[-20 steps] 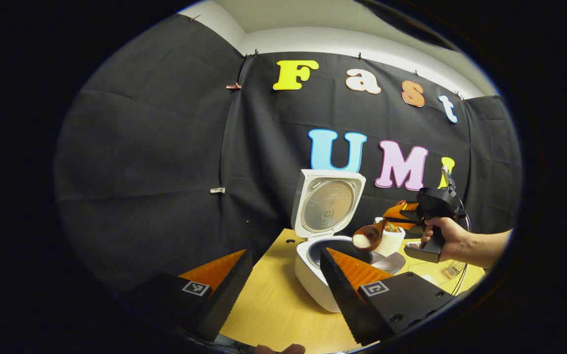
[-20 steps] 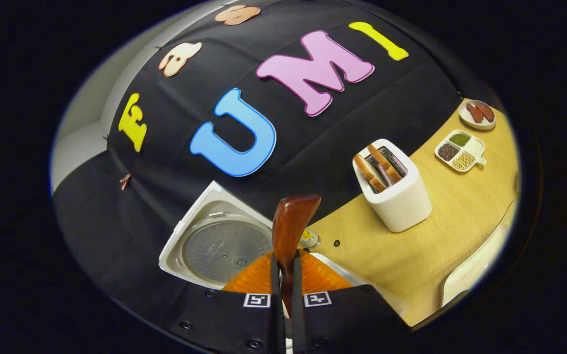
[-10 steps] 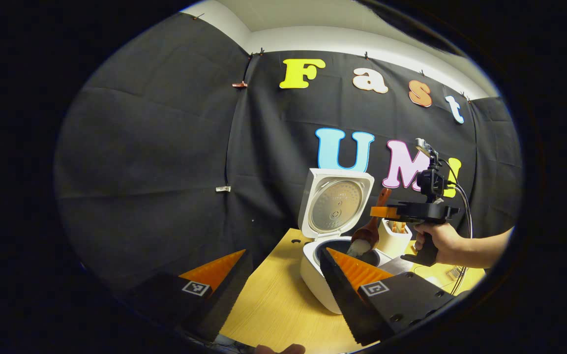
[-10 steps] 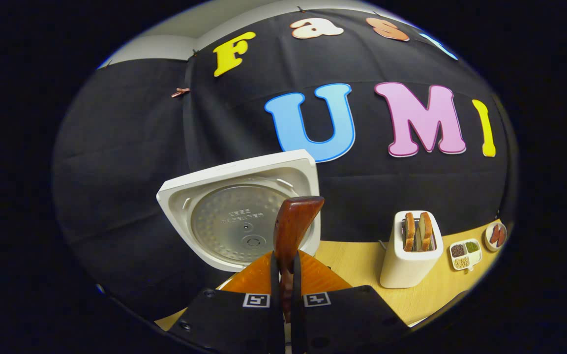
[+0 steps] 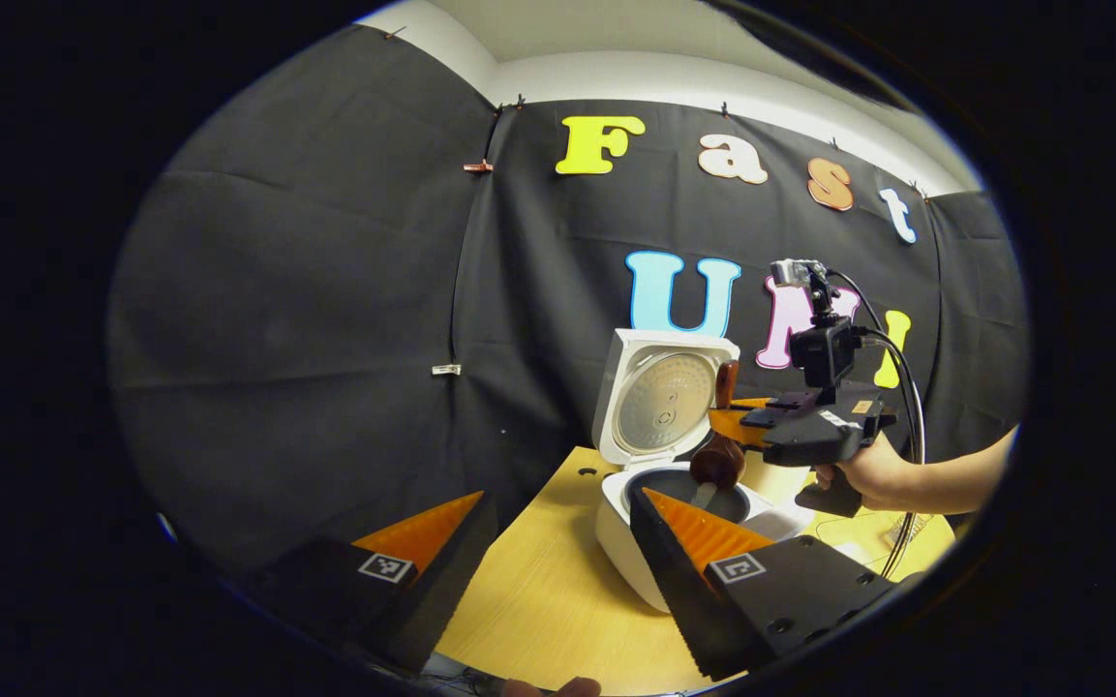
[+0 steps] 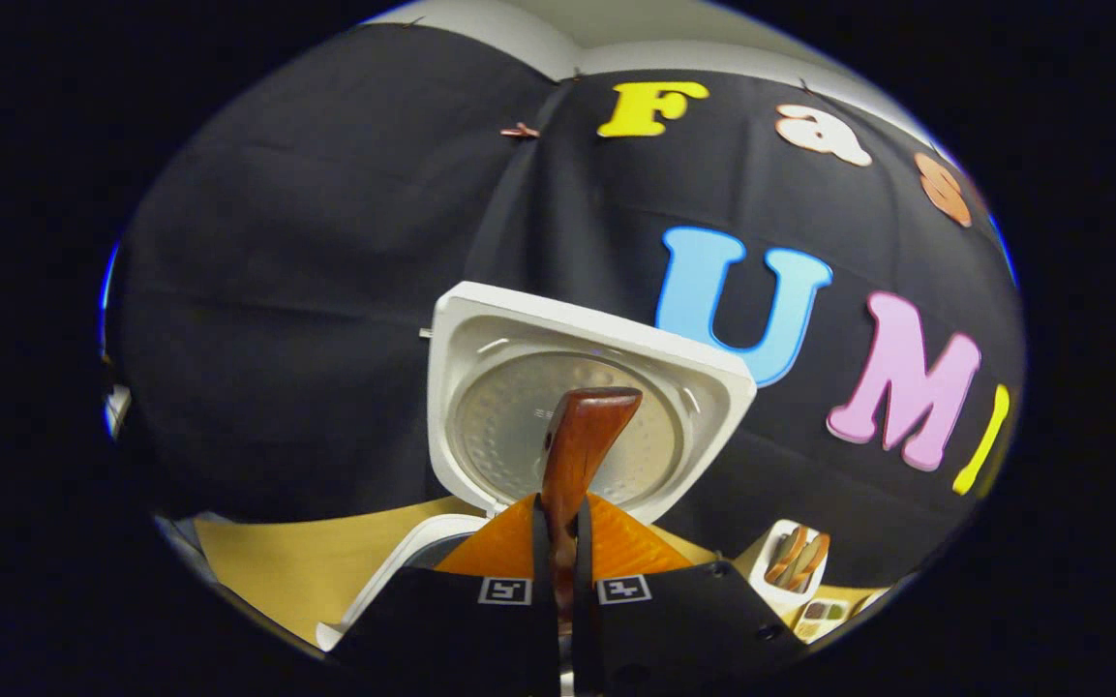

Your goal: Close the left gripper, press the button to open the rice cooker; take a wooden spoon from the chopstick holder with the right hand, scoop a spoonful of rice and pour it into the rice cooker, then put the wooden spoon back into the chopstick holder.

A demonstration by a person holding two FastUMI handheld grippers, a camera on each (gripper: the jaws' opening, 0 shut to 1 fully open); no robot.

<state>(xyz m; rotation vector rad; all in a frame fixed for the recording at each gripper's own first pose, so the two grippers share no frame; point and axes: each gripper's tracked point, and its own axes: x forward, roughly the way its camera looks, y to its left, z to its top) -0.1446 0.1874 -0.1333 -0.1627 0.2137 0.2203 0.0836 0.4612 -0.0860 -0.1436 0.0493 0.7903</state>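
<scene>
The pour was under way: the right tongs [image 5: 727,426], clamped tight on the wooden spoon [image 5: 718,455], tipped its bowl over the open rice cooker [image 5: 654,528] on the tabletop [image 5: 538,600]. The left tongs [image 5: 558,542] hung wide open, empty. Next, I judged, came returning the spoon to the chopstick holder at the right.

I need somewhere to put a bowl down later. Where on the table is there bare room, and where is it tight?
Bare wood lies on the table between the left claw and the rice cooker. It is crowded beyond the cooker: the right claw, shut on the wooden spoon, hangs over the open pot, and cables lie by the hand.
</scene>
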